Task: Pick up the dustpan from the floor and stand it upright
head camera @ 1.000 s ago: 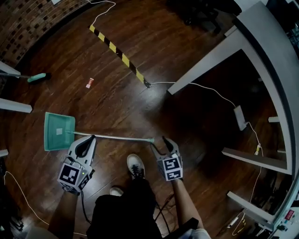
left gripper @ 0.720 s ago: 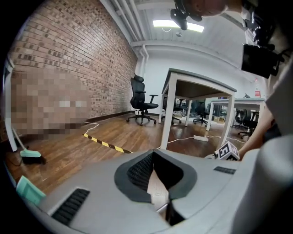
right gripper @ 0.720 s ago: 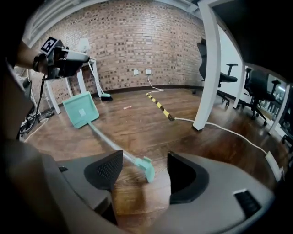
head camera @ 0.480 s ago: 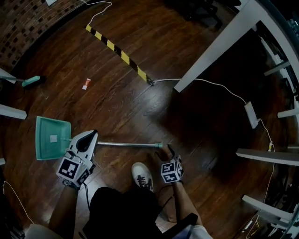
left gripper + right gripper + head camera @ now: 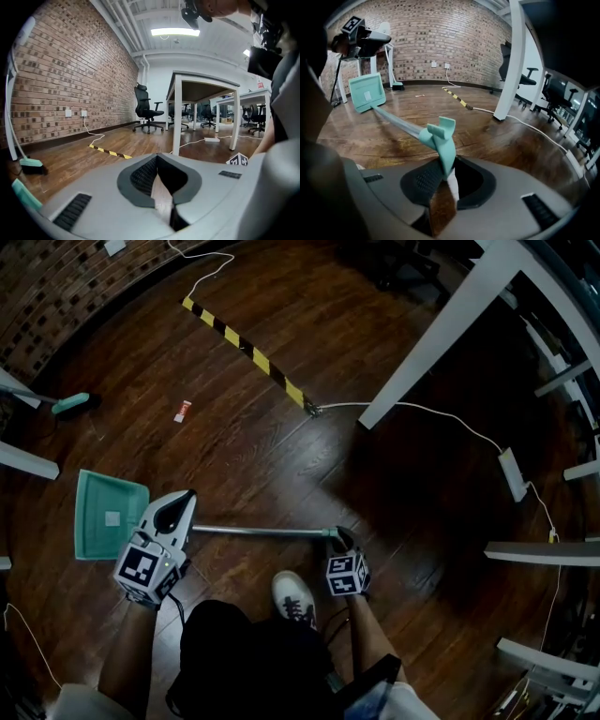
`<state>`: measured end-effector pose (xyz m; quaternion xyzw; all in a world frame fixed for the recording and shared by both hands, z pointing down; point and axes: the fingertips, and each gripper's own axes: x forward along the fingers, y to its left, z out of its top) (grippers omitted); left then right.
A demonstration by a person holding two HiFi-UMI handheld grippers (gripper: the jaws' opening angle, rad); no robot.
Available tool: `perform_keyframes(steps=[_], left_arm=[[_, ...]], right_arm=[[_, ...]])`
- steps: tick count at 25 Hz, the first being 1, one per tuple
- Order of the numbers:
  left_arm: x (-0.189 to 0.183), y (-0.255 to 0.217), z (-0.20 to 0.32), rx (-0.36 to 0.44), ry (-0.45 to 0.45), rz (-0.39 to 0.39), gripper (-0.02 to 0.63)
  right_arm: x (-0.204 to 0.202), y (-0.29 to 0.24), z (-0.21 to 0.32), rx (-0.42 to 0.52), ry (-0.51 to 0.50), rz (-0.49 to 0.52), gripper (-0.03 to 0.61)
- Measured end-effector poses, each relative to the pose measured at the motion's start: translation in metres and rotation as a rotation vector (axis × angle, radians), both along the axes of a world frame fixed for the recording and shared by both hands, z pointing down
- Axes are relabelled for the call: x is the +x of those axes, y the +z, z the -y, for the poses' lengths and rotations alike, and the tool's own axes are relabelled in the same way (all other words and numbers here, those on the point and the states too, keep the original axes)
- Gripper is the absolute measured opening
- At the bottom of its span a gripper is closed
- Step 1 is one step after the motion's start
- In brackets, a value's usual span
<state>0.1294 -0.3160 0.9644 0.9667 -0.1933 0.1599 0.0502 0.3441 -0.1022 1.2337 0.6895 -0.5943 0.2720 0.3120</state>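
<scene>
The teal dustpan (image 5: 108,515) lies flat on the wooden floor, and its metal pole (image 5: 262,532) runs right to a teal grip end (image 5: 330,533). My right gripper (image 5: 339,542) has just been closing and is now shut on that grip end (image 5: 443,140), with the pan (image 5: 367,92) far off at the left of the right gripper view. My left gripper (image 5: 173,512) hovers over the pole where it meets the pan. Its jaws meet with nothing between them in the left gripper view (image 5: 158,161).
A white table leg (image 5: 441,329) slants across the upper right, with a cable and power strip (image 5: 514,474) beyond it. Yellow-black tape (image 5: 246,348) is stuck on the floor ahead. A teal brush (image 5: 73,403) and a small wrapper (image 5: 182,411) lie at the left. The person's shoe (image 5: 295,596) stands between the grippers.
Both grippers have come down toward the floor. The right gripper, open beside the pole's grip end before, has shut on it. The left gripper has settled over the pole near the pan.
</scene>
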Motion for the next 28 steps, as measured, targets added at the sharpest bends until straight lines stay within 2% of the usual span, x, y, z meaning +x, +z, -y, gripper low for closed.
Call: perform_keyframes(steps=[4,9,16,23,28], left_arm=[[-0.007,-0.008,0.005,0.025,-0.006,-0.002,-0.002],[-0.012,-0.023,0.001,0.05,-0.022,-0.034,-0.002],[-0.04,-0.045,0.004,0.108,-0.082,-0.099,-0.002],[-0.062,-0.076,0.002,0.103,-0.152,-0.136,-0.002],[-0.075,-0.104,0.004,0.11,-0.196,-0.154,-0.003]], right_arm=[[0.002,-0.02,0.005,0.053,0.023,-0.002,0.057],[0.018,-0.055,0.015,0.129,0.04,-0.063,0.057],[0.039,-0.122,0.052,0.25,0.052,-0.143,0.057],[0.045,-0.181,0.079,0.281,0.012,-0.232,0.058],[0.04,-0.22,0.094,0.297,0.024,-0.213,0.068]])
